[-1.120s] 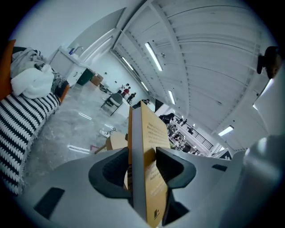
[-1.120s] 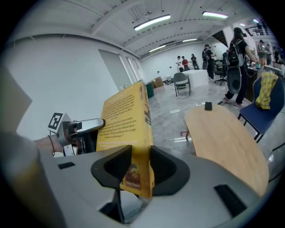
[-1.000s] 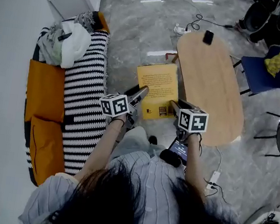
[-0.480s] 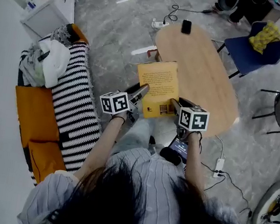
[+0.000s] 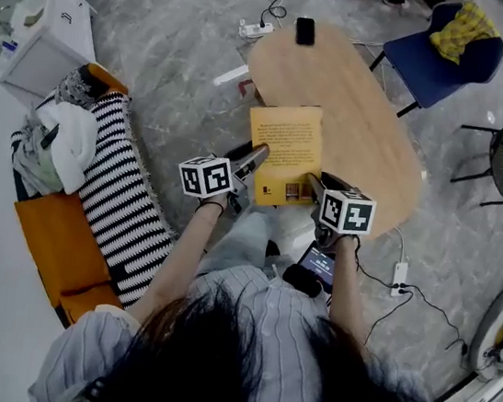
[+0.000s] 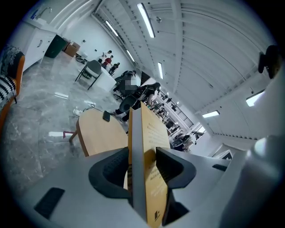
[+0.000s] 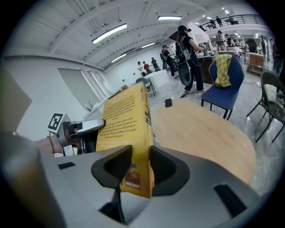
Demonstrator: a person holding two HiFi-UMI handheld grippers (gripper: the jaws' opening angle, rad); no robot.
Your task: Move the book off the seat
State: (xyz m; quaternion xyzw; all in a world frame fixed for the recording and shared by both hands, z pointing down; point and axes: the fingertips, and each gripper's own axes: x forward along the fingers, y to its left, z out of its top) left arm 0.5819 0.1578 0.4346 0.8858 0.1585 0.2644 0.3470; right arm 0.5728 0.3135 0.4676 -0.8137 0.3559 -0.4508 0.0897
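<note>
Holding the yellow book (image 5: 285,149) up in the air, by the near edge of the wooden table (image 5: 366,109), well apart from the striped seat (image 5: 122,196). Pinching its near left edge in the left gripper (image 5: 256,157), its near right edge in the right gripper (image 5: 313,187). Spotting a black phone (image 5: 304,31) at the table's far end.

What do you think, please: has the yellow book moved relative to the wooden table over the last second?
Yes. The yellow book has shifted from beside the wooden table to partly over its top, farther from the striped sofa.
</note>
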